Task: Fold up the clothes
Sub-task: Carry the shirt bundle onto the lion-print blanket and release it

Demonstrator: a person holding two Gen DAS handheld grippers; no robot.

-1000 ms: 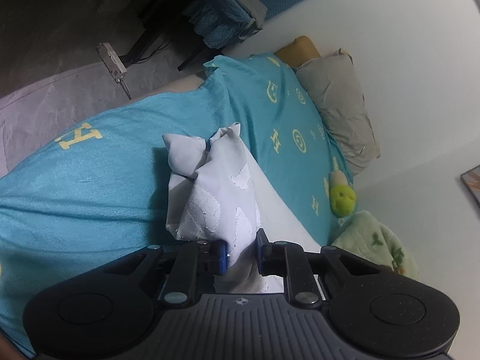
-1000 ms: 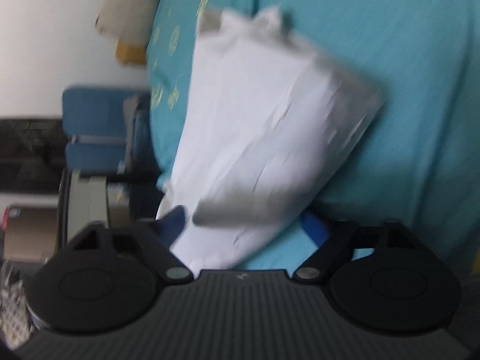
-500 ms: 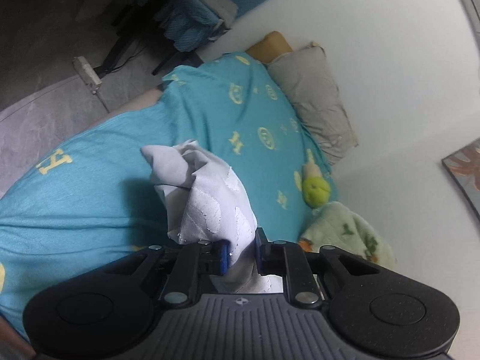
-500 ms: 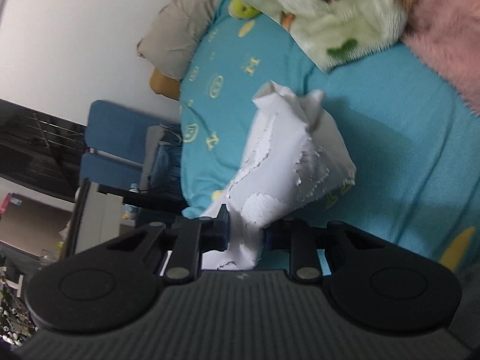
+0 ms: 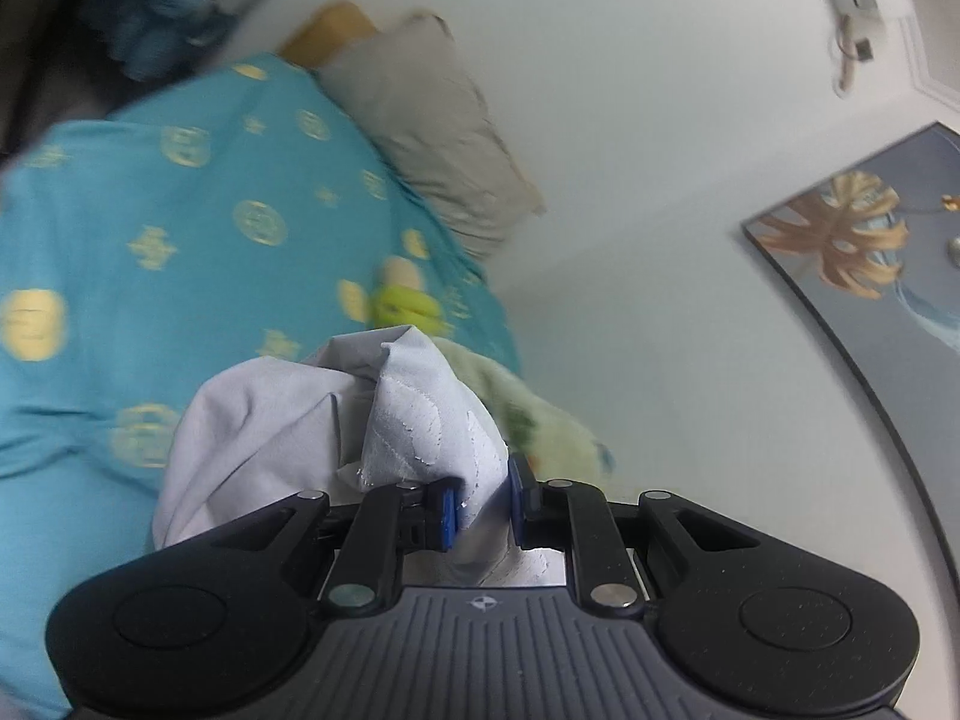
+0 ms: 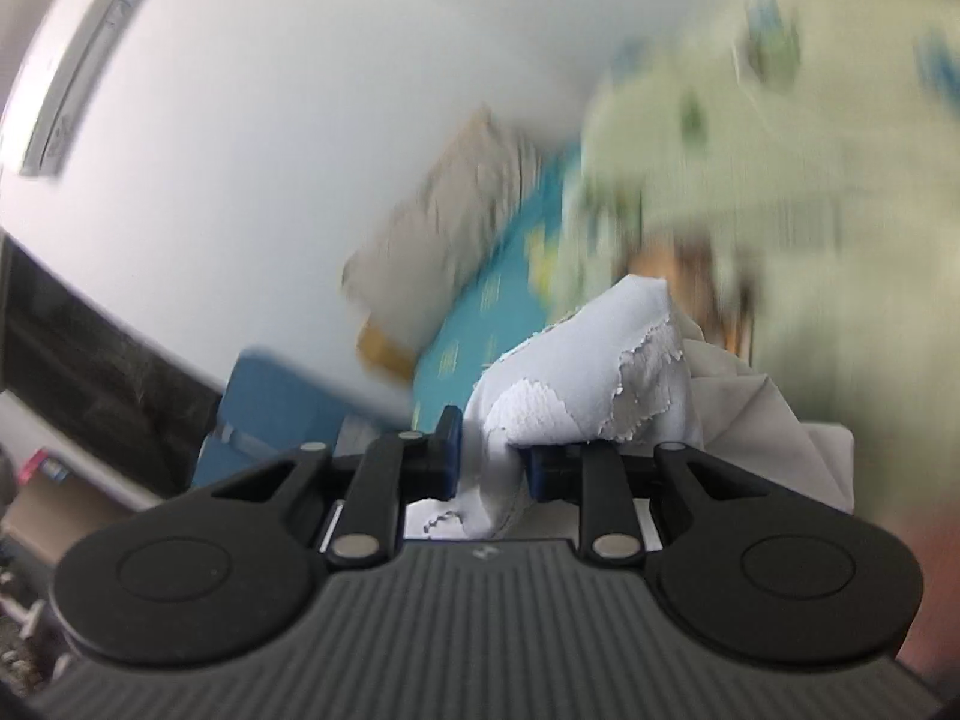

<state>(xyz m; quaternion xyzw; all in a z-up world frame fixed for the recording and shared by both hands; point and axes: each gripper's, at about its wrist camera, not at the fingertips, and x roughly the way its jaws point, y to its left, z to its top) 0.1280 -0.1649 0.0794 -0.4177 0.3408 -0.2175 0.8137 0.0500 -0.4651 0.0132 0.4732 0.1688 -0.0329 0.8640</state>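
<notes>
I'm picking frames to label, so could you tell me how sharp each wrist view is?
Left wrist: bedspread smeared, left gripper and white garment sharp. Right wrist: heavier blur, blanket streaked; right gripper and garment crisp.

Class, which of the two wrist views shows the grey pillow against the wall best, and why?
The left wrist view: the grey pillow lies nearly whole against the wall beside the teal bedspread, only mildly blurred. In the right wrist view the same pillow is a heavily smeared patch, its shape barely readable.
</notes>
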